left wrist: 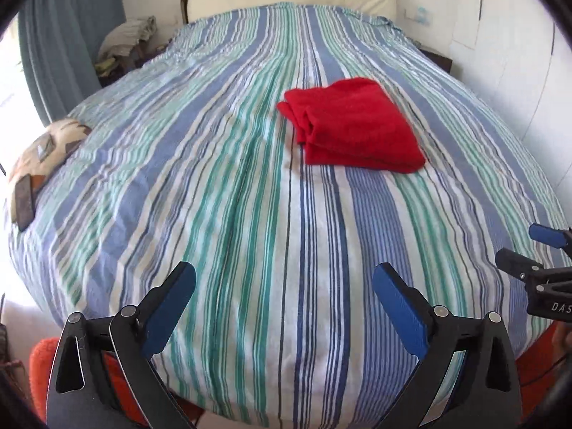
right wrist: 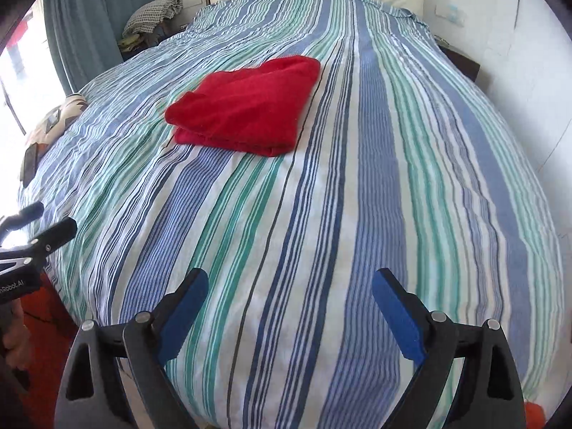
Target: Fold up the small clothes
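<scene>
Wide striped bed (left wrist: 221, 178) lies bare near both claws; only a folded red cloth (left wrist: 354, 125) mid-bed and a phone (left wrist: 23, 202) at the left edge interrupt it.

Off to the right of the left gripper (left wrist: 284, 307), the right gripper (left wrist: 532, 250) is cut by the frame edge, its lettering unreadable. Below, orange fabric (left wrist: 39, 368) hides partly behind the fingers. Far ahead and to the left, a heap of cloth (left wrist: 128, 41) is too blurred to identify.
</scene>
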Demonstrator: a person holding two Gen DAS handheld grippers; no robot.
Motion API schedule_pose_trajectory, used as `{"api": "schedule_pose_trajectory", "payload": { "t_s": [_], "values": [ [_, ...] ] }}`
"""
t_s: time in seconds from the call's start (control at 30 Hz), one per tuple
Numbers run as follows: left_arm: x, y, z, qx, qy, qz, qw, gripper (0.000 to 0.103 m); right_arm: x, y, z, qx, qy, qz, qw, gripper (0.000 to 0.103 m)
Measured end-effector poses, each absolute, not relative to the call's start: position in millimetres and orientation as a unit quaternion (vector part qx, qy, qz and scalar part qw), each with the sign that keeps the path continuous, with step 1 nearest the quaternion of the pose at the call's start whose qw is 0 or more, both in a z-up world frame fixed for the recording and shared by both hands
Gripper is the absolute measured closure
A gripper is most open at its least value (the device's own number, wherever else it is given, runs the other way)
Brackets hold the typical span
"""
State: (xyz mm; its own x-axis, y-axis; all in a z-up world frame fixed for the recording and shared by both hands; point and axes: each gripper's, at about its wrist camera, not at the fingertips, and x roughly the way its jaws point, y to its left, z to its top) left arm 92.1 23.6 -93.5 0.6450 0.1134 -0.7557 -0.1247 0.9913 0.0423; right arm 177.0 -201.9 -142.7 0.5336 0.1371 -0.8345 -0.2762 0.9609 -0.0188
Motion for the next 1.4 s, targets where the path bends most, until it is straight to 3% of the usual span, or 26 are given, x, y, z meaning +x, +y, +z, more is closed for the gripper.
{"api": "schedule_pose_trajectory", "payload": {
  "t_s": [0.17, 0.47, 1.17, 1.4],
  "values": [
    [83.6, 8.2, -53.2, 0.050, 0.365, 0.096, 0.925, 0.003, 137.0, -211.3, -97.3, -0.082, 0.436, 0.097, 0.891, 0.007],
    [71.3, -9.2, -26.9, 0.083, 0.427, 0.107, 0.894, 0.003, 96.0, -217.0, -40.4, -0.078, 0.415, 0.072, 0.904, 0.003],
    [64.2, -9.2, -23.9, 0.045, 0.449, 0.075, 0.889, 0.000, 88.2, -214.9, -36.9, -0.091, 0.428, 0.050, 0.898, 0.003],
    [56.9, -6.4, -5.5, 0.048, 0.437, 0.077, 0.895, 0.000, 81.2, -221.6, -20.0, -0.040, 0.435, 0.093, 0.894, 0.003]
  ]
}}
